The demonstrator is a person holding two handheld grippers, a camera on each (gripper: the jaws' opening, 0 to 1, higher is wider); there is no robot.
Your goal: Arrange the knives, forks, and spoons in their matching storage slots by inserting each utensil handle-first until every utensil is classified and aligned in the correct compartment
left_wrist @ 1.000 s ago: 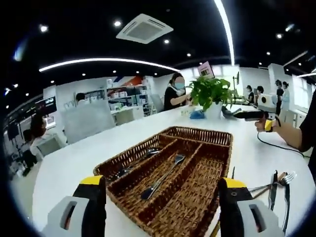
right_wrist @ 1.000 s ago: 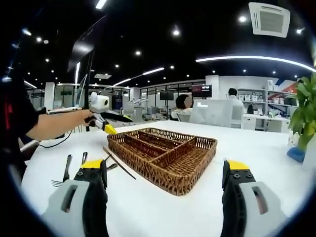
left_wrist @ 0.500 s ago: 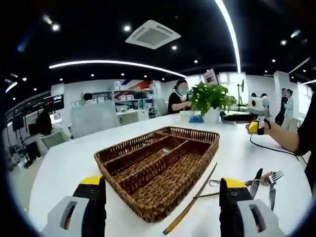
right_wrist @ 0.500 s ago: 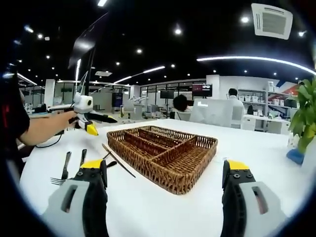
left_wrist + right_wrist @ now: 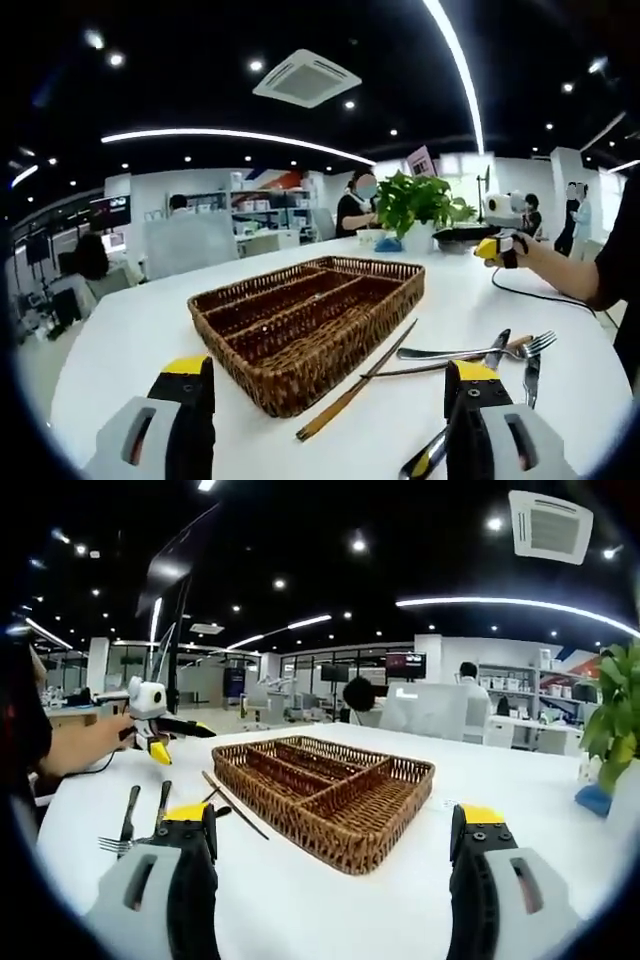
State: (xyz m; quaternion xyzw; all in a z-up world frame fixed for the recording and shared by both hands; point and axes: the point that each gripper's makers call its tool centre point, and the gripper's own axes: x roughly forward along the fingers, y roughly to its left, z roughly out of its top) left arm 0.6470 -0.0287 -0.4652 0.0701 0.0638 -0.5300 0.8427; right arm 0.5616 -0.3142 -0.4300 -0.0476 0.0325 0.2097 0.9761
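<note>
Utensils (image 5: 480, 352) on white table (image 5: 130, 340), office.

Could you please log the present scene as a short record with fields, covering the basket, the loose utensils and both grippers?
surface: white table
basket: brown wicker tray with long compartments; contents cannot be made out from this low angle
loose utensils: fork, dark-handled pieces and chopsticks lying on the table beside the tray
left gripper: open, empty, low over the table facing the tray
right gripper: open, empty, facing the tray from the other side
background: potted plant
</note>
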